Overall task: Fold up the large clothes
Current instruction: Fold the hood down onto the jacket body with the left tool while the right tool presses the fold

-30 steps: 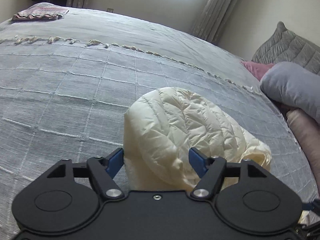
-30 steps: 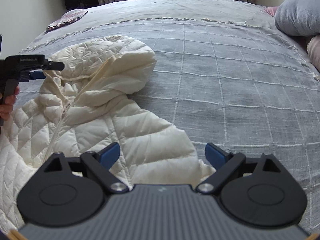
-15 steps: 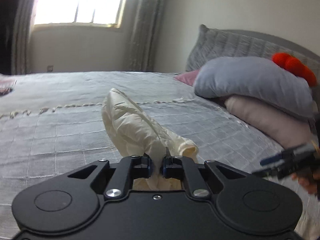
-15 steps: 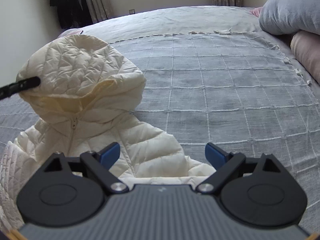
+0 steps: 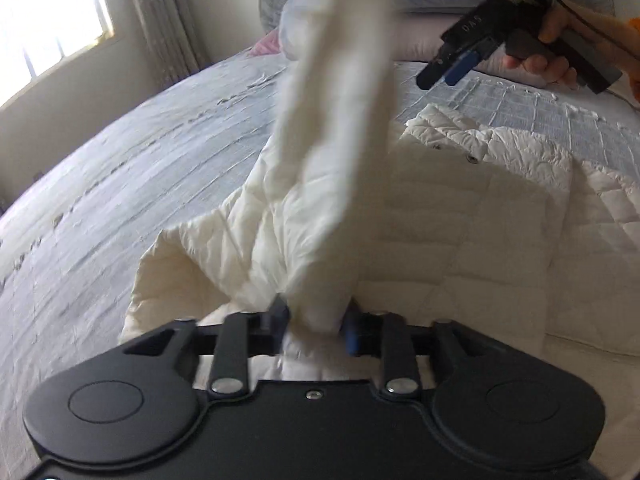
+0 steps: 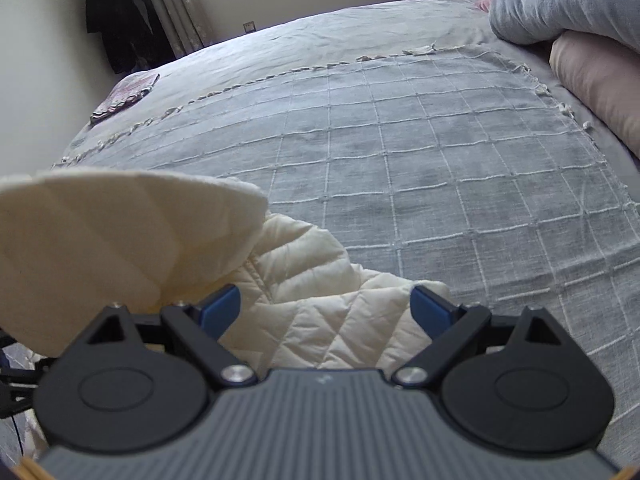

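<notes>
A cream quilted hooded jacket [image 5: 460,216] lies on the grey checked bedspread [image 5: 120,200]. My left gripper [image 5: 318,322] is shut on the jacket's hood [image 5: 336,120] and holds it lifted over the jacket body; the hood looks blurred. In the right wrist view the hood [image 6: 100,232] hangs at the left above the jacket's shoulder [image 6: 320,304]. My right gripper [image 6: 326,306] is open and empty, just above the jacket's edge. It also shows in the left wrist view [image 5: 460,62] at the upper right, held by a hand.
Grey [image 6: 560,0] and pink [image 6: 596,80] pillows are stacked at the bed's right end. A folded patterned cloth [image 6: 124,94] lies at the far left corner. Dark clothing [image 6: 120,20] hangs by the curtain. The bedspread [image 6: 440,160] stretches ahead of the right gripper.
My left gripper shut on the hood, lifted it, and swung it over the jacket body toward the right gripper. The right gripper stayed open and moved slightly lower.
</notes>
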### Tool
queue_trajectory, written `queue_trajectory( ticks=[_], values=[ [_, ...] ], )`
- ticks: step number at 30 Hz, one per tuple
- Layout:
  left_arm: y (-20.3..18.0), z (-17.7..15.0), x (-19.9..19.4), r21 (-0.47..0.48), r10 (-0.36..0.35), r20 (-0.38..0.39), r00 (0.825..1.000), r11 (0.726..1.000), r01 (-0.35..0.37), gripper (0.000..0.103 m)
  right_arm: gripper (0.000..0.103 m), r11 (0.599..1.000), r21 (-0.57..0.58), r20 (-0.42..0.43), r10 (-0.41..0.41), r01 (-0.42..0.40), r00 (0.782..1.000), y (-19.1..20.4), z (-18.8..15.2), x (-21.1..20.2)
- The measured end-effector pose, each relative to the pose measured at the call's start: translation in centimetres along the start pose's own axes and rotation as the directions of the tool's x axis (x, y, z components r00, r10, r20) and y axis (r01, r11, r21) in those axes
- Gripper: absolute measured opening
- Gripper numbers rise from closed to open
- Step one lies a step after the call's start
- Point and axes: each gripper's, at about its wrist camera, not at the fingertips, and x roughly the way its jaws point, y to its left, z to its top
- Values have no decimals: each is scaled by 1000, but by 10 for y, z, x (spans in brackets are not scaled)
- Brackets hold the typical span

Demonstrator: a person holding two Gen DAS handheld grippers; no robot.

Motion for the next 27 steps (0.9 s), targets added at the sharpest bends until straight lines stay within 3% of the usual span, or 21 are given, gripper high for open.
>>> queue_trajectory(
  ticks=[3,5,8,11,14,16,17,18,23,25,27],
  values=[
    [8,-7,-19,-25,8,1,1000,1000,-8,70,93,1000,20,13,-2,2,1000,-7,1,-7],
    [17,-12,-28,-64,14,5,1000,998,-14,72,93,998,50,21,22,-23,1000,-13,2,-11],
    [38,-14,-33,-251,-27,43,999,967,37,72,92,989,116,16,94,-96,995,-17,5,-9],
    [50,-6,-24,-467,-88,140,986,872,144,72,83,963,185,-20,203,-196,979,-14,3,7],
    [54,2,-7,-620,-108,193,975,757,207,72,62,926,272,-60,290,-264,955,-6,-2,31],
    [55,7,7,-685,-76,177,981,706,178,72,25,900,305,-71,346,-310,935,6,-6,43],
    [54,9,8,-705,-41,162,986,695,144,69,19,892,313,-77,367,-327,927,15,-8,46],
    [53,12,5,-710,0,155,988,695,111,69,11,892,301,-80,376,-337,923,25,-10,46],
    [43,26,-23,-659,180,212,961,752,5,69,6,899,139,-114,430,-414,895,78,-24,20],
    [39,27,-18,-642,170,205,964,766,1,69,6,911,91,-158,412,-402,898,93,-33,19],
    [27,30,-3,-599,153,160,975,800,-27,69,6,940,32,-193,339,-339,921,103,-42,26]
  ],
)
